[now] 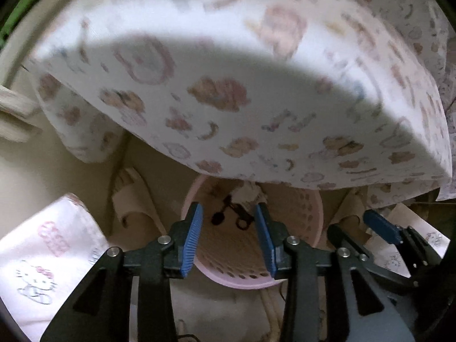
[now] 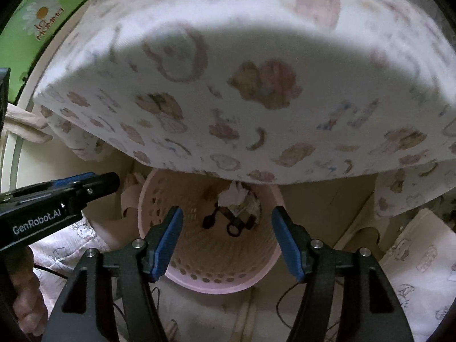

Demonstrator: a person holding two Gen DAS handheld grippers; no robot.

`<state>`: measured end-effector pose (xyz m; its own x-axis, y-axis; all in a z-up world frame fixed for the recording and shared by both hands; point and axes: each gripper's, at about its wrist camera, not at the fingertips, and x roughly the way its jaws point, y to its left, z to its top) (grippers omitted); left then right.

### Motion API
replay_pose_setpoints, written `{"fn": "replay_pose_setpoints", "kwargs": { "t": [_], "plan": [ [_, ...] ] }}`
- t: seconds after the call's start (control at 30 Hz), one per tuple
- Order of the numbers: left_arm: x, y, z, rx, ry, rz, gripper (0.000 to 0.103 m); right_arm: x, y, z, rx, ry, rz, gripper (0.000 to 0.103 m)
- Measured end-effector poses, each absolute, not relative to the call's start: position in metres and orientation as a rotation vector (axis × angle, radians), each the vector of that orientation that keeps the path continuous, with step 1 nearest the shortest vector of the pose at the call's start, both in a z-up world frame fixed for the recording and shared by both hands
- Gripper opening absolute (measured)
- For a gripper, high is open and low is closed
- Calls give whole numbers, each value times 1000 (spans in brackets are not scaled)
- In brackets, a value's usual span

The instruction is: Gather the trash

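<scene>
A pink perforated waste basket (image 1: 296, 213) stands on the floor below both grippers; it also shows in the right wrist view (image 2: 159, 199). Inside lie crumpled white paper (image 2: 232, 193) and small dark objects (image 2: 233, 223). My left gripper (image 1: 229, 222) is open and empty above the basket. My right gripper (image 2: 226, 228) is open and empty above it too. The right gripper shows at the right of the left wrist view (image 1: 382, 228), and the left gripper at the left of the right wrist view (image 2: 94, 182).
A mattress edge in a white sheet with pink prints (image 2: 242, 85) overhangs the basket's far side. A beige slipper (image 1: 134, 199) lies left of the basket. Printed cloth (image 1: 42, 256) lies at the left, and a cable (image 2: 287, 299) runs on the floor.
</scene>
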<state>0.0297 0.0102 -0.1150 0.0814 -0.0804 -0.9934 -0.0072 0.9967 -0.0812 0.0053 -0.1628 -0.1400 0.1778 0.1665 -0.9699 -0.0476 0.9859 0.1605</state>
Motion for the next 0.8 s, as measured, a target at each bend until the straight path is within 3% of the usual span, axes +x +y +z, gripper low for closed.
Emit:
{"fn": "replay_pose_setpoints", "kwargs": {
  "t": [0.33,0.6,0.67,0.8],
  "plan": [
    [19,5,-55,13,1251,-55,41,-7,-157,-89,17,1224,177,67],
    [10,11,-9,15,1038,-25,69,-13,-169,-51,21,1094,151,67],
    [8,14,-2,18,1000,-12,81,-13,-173,-45,26,1072,144,67],
    [4,12,6,17,949,-6,89,-14,-183,-33,34,1024,120,70]
  ]
}}
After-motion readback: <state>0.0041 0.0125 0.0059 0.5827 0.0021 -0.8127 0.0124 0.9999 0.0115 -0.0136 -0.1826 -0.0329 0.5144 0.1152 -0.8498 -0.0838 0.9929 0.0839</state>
